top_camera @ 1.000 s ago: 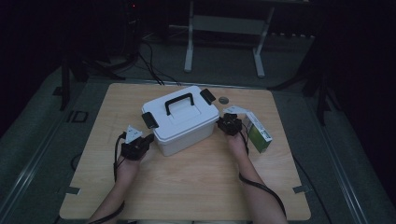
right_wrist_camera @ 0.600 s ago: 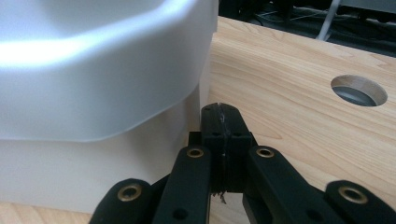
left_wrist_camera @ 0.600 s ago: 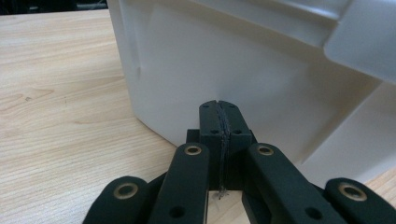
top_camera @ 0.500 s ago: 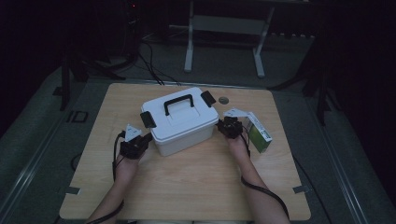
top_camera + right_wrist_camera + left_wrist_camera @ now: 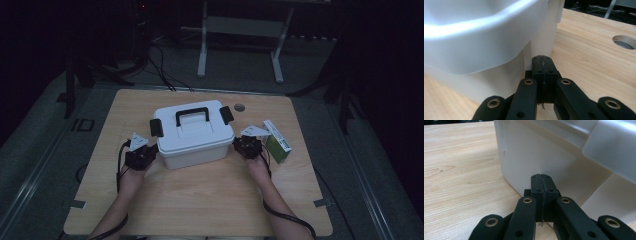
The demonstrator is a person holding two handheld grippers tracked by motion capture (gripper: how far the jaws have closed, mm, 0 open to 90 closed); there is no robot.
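White rectangular plastic box (image 5: 194, 132), smooth and matte, with rounded corners, black arched handle and black side latches, stands mid-way across the pale wood-grain desk (image 5: 200, 195). Left tongs (image 5: 148, 151) and right tongs (image 5: 238, 143), black and angular, each pressed fully together holding nothing, sit close against the box's opposite end walls. Green-and-white carton (image 5: 277, 141) lies just beside the right tongs

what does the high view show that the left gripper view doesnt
High view alone: the box's black handle and side latches, the green-and-white carton, the right gripper at the box's right end, both forearms, and the table's round hole. Left gripper view alone: the left gripper with its jaws pressed shut, tips close to the box wall under the lid's overhang. Both: the white box and the wooden table.
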